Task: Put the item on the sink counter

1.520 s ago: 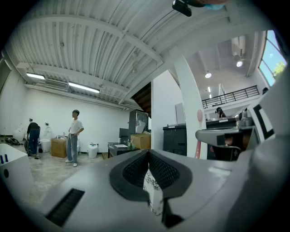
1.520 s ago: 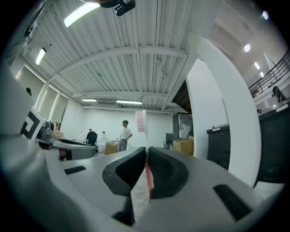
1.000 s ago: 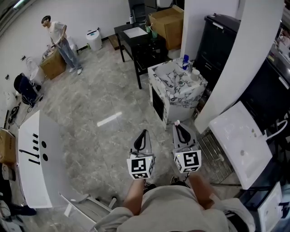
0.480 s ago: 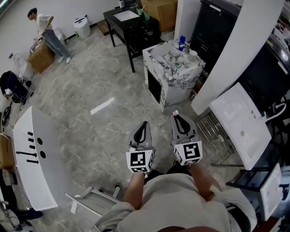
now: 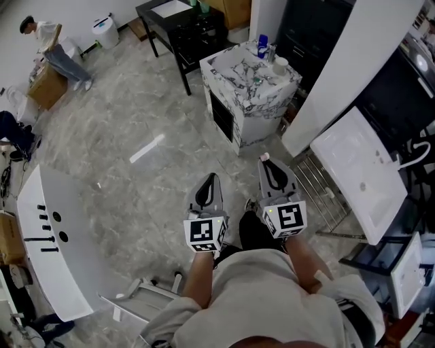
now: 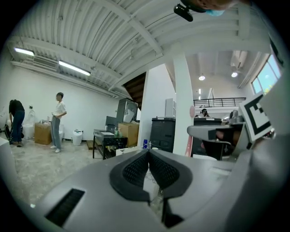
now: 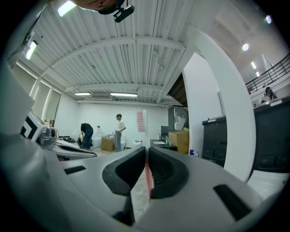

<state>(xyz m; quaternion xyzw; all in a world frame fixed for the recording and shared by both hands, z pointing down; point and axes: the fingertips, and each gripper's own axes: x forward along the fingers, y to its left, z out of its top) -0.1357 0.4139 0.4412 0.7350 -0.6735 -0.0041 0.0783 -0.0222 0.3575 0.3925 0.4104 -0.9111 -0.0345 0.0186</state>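
The marble sink counter (image 5: 239,75) stands ahead on the floor, with a blue bottle (image 5: 262,45) and a white cup (image 5: 279,65) at its far side. My right gripper (image 5: 266,163) is shut on a toothbrush. Its pink tip (image 5: 265,156) pokes out past the jaws. In the right gripper view the toothbrush (image 7: 142,122) rises red-handled from between the jaws of the right gripper (image 7: 146,153), with its bristled head on top. My left gripper (image 5: 209,179) is held beside it, and the left gripper (image 6: 148,152) has its jaws together on nothing. Both are well short of the counter.
A white pillar (image 5: 346,75) and a tilted white panel (image 5: 357,177) are at the right, above a metal rack (image 5: 318,204). A curved white table (image 5: 54,245) lies at the left. A black desk (image 5: 178,20) stands behind the counter. A person (image 5: 49,42) stands far left.
In the head view the counter, the desk and the person have slid up and to the left. Both grippers keep the same pose and grip.
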